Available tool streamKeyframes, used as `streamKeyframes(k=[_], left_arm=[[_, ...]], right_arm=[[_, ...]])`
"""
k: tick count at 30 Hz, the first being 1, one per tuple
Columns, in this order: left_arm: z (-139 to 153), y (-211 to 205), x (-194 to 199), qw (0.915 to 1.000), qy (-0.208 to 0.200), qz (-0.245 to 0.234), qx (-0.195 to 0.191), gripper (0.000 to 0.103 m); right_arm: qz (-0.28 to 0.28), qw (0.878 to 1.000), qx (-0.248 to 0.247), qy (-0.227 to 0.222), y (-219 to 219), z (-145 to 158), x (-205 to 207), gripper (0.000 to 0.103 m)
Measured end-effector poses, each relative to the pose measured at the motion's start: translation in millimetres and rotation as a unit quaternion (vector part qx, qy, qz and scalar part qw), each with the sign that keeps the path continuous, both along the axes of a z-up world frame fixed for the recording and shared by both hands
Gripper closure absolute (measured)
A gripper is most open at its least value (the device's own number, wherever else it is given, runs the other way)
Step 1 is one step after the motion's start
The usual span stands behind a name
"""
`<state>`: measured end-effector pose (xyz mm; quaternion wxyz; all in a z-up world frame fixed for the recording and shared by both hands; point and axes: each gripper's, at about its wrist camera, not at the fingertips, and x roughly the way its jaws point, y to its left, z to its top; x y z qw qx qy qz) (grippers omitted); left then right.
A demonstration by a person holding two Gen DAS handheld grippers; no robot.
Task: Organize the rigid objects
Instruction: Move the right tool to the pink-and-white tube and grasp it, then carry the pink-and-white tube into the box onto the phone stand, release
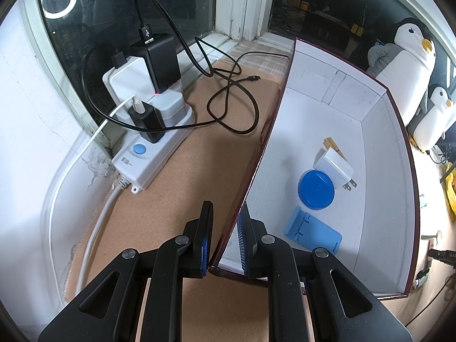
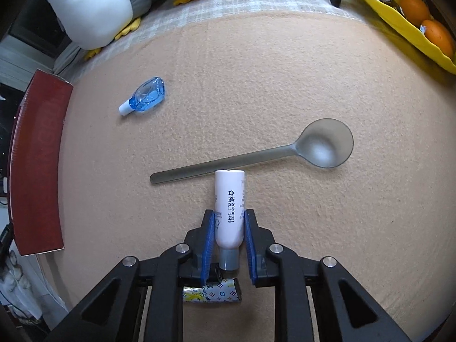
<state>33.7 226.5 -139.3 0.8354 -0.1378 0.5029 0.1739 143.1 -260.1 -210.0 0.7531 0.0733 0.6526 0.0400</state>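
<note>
My left gripper (image 1: 226, 206) is shut on the left wall of a dark red box with a white inside (image 1: 313, 65), near its front corner. In the box lie a blue round lid (image 1: 315, 189), a white plug adapter (image 1: 335, 168) and a blue phone stand (image 1: 313, 232). In the right wrist view, my right gripper (image 2: 229, 212) points down at the tan mat, and both pads touch the sides of a white tube (image 2: 230, 199). The tube's far end touches the handle of a grey spoon (image 2: 256, 156). A small blue bottle (image 2: 146, 95) lies further left. A patterned lighter (image 2: 212, 293) lies under the gripper.
A white power strip (image 1: 148, 156) with chargers and black cables (image 1: 228, 94) sits left of the box by the window. Penguin plush toys (image 1: 407, 68) stand behind the box. A yellow tray with oranges (image 2: 399, 20) is at the far right of the mat. The box's red side (image 2: 37, 165) borders the mat's left.
</note>
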Motion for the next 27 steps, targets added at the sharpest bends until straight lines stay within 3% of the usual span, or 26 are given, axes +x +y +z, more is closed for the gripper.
streamKeyframes(k=[7, 13, 19, 27], left_arm=[[-1.3, 0.2, 0.8, 1.0000, 0.001, 0.000, 0.000, 0.088], [-3.6, 2.2, 3.2, 1.0000, 0.002, -0.003, -0.004, 0.088], [-6.1, 3.9, 7.9, 1.0000, 0.001, -0.007, -0.005, 0.088], [-11.9, 6.3, 12.2, 0.9999, 0.001, -0.009, -0.011, 0.088]], right_arm=[[0.029, 0.999, 0.007, -0.033, 20.1, 25.1, -0.4, 0.085], [0.092, 0.992, 0.026, -0.084, 79.5, 72.7, 5.9, 0.085], [0.171, 0.976, 0.052, -0.121, 160.3, 114.2, 11.7, 0.085], [0.275, 0.951, 0.069, -0.126, 266.6, 127.5, 4.3, 0.085]])
